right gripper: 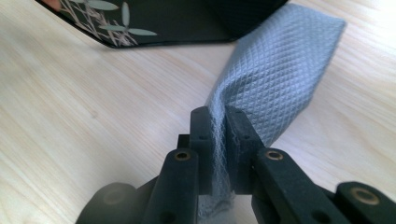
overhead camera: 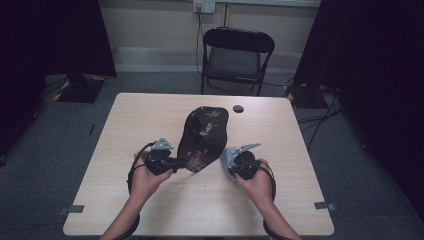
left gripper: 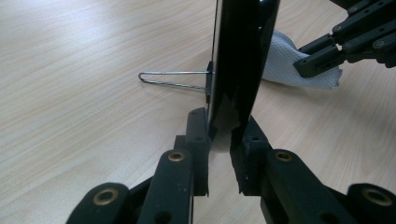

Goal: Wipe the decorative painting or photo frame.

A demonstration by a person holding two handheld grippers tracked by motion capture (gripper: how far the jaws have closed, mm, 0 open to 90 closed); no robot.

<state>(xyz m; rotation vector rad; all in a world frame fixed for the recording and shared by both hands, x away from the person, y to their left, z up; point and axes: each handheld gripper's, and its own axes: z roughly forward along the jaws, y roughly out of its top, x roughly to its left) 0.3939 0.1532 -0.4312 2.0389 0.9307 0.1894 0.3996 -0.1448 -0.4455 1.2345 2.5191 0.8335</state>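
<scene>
A black lacquered plate (overhead camera: 202,135) with a painted flower pattern stands tilted on its edge at the middle of the table. My left gripper (overhead camera: 175,161) is shut on its lower left rim; in the left gripper view the plate (left gripper: 238,56) is edge-on between the jaws of that gripper (left gripper: 224,126). A wire hanger loop (left gripper: 170,79) sticks out from the plate's back. My right gripper (overhead camera: 227,162) is shut on a grey textured cloth (right gripper: 280,74), which reaches up against the plate's (right gripper: 177,23) lower right edge. The cloth (left gripper: 289,60) and right gripper (left gripper: 322,53) appear beyond the plate.
The wooden table (overhead camera: 150,115) has a small round black cap (overhead camera: 238,108) near its far edge. A black folding chair (overhead camera: 237,55) stands behind the table. Dark curtains flank both sides, and cables lie on the floor at right.
</scene>
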